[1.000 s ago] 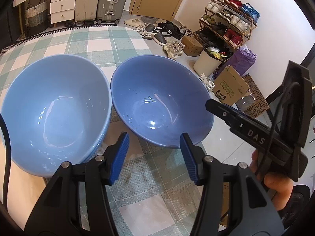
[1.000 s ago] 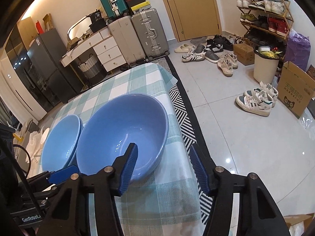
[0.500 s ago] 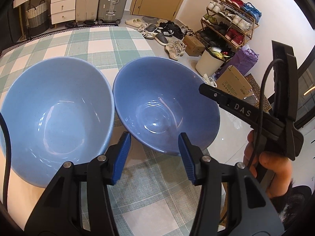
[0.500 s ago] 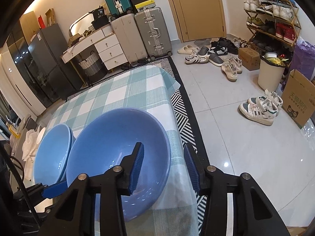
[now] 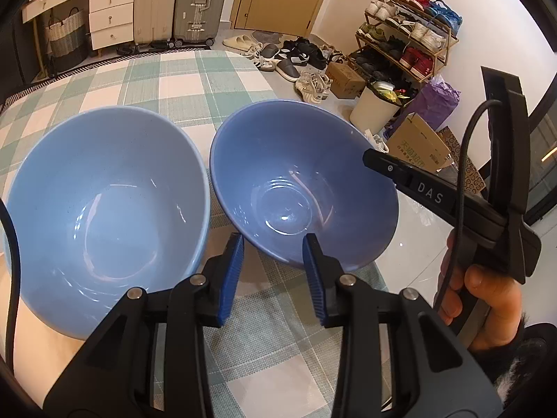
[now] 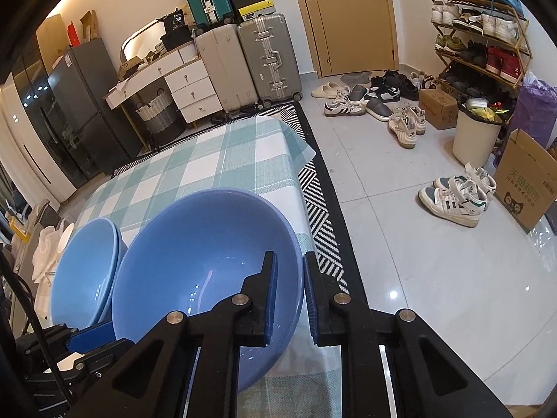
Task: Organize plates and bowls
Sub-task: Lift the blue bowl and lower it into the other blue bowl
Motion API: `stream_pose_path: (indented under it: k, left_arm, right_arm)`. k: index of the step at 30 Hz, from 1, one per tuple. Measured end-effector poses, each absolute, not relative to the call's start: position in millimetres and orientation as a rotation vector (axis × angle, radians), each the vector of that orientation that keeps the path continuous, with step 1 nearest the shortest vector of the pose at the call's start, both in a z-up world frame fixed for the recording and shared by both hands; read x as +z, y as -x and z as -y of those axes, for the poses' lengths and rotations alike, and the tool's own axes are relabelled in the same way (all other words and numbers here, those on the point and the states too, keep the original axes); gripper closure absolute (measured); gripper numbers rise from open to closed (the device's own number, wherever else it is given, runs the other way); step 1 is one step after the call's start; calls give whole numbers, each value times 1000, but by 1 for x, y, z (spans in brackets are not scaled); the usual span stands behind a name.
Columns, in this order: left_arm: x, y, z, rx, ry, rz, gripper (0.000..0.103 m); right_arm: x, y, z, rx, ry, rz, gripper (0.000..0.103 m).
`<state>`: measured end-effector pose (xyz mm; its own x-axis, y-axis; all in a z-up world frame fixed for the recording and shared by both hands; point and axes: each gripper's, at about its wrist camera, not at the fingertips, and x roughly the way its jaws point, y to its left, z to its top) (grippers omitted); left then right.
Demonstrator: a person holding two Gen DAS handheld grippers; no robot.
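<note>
Two blue bowls stand side by side on the checked tablecloth [image 5: 167, 83]. The left, lighter bowl [image 5: 104, 209] looks like a stack of two in the right wrist view [image 6: 83, 271]. The right, darker bowl [image 5: 303, 181] sits at the table's edge and also shows in the right wrist view [image 6: 205, 268]. My right gripper [image 6: 290, 299] is shut on this bowl's right rim, one finger inside, one outside; in the left wrist view it reaches in from the right [image 5: 410, 181]. My left gripper [image 5: 273, 275] is open and empty, just before the darker bowl's near side.
The table's right edge drops to a tiled floor with shoes [image 6: 456, 195], a cardboard box [image 6: 525, 181], a white bin [image 6: 477, 136] and a shoe rack [image 6: 480, 35]. Suitcases [image 6: 268, 55] and a drawer unit [image 6: 191, 87] stand beyond the far end.
My right gripper has moved onto the darker bowl's rim and closed on it. My left gripper has narrowed somewhat and stays in front of the bowls.
</note>
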<state>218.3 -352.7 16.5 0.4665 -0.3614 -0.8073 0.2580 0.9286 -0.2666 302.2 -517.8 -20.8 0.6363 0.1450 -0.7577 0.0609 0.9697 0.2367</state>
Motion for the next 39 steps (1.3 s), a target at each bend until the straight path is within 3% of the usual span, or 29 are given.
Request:
stream_pose_path:
  k: [21,39]
  left_arm:
    - [53,-189,356,-454,58,-923,71]
    - [113,-155,289,-470,109,-814,71]
  right_arm:
    - [23,-252,528,14,-249,-785,87]
    - [83,-223,478,40,-217,-698,88]
